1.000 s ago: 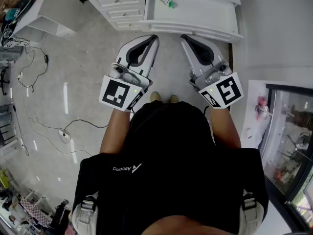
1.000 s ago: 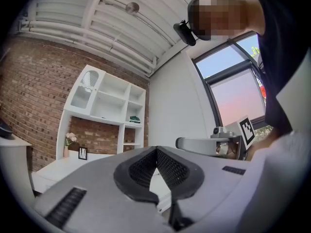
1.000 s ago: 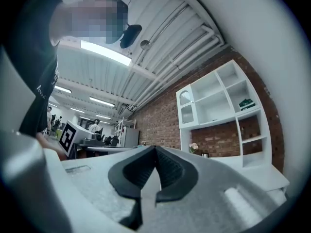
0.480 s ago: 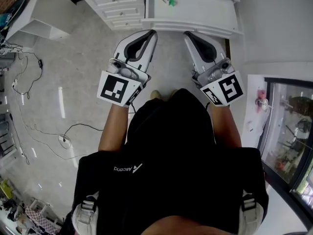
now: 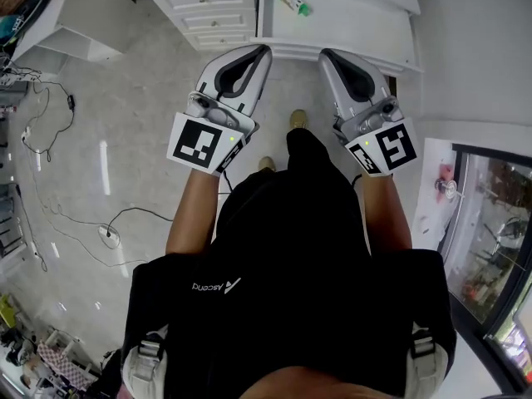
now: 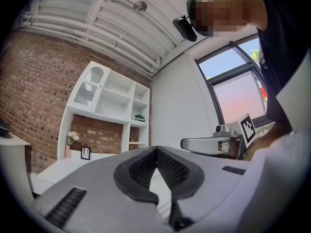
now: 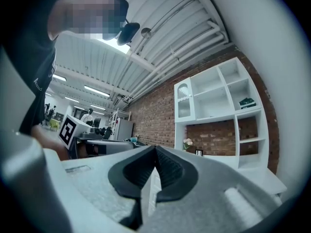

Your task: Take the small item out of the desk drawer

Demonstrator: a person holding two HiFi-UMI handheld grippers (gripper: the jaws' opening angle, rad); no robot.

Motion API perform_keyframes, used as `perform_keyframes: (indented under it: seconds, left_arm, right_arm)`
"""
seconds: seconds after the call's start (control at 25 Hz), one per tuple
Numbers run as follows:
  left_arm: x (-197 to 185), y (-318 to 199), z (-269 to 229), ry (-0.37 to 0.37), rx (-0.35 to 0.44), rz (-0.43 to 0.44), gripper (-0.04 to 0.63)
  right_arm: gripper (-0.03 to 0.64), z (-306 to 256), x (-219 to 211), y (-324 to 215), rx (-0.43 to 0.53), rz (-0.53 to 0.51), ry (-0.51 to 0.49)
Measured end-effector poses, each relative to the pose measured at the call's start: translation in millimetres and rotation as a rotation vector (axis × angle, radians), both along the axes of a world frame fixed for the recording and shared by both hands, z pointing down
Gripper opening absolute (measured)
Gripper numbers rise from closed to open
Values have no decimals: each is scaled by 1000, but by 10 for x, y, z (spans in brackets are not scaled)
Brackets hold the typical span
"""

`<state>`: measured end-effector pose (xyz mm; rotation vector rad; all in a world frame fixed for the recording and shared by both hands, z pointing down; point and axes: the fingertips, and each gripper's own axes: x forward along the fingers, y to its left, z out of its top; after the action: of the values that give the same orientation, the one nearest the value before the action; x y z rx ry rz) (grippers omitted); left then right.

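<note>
Two tools, left gripper (image 5: pixel 261 51) and right gripper (image 5: pixel 326 56), jaws together and empty, are held level just short of the desk (image 5: pixel 366 25), probably ready to pull. Drawers (image 5: pixel 208 8) are all closed. The only small item (image 5: pixel 295 1) in view, green and white, lies on the desk's top.

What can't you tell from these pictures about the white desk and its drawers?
1. Contents of the white desk drawers: head view, hidden behind their closed fronts.
2. Small green-and-white item on the white desk top: head view, too small to identify.
3. The desk's far side: cut off by the head view's top edge.
</note>
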<state>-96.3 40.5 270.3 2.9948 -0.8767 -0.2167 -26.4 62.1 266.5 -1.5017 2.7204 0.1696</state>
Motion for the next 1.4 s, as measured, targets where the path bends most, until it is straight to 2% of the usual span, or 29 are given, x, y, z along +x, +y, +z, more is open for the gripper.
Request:
perform_keyframes:
  seconds: [0.2,0.32,0.52,0.88,1.32,1.4]
  left_arm:
    - [106,-355,109,-33,-8,-31,-2]
    - [219,-642,129,-20,4,-47,-2]
    - [428,-1086,309,-78,-24,-83,-2]
    - [868,-1788,494,-115,-45,-164,-2]
    - [1029,-2370,899,-159,-128,-275,-2]
    - [1041,-2467,986,-165,-112,-277,-2]
  right_arm:
    - [2,118,119,-368,-1,-15,39]
    - [2,180,233,-659,-6,-22,56]
    - [2,310,470,-1143,-27,-38,84]
    - [2,732,889,-1946,-123,-93,150]
    - [2,1436,1056,-2594,-252,-150,243]
    - [2,1578,1073,-2687,-281,-147,252]
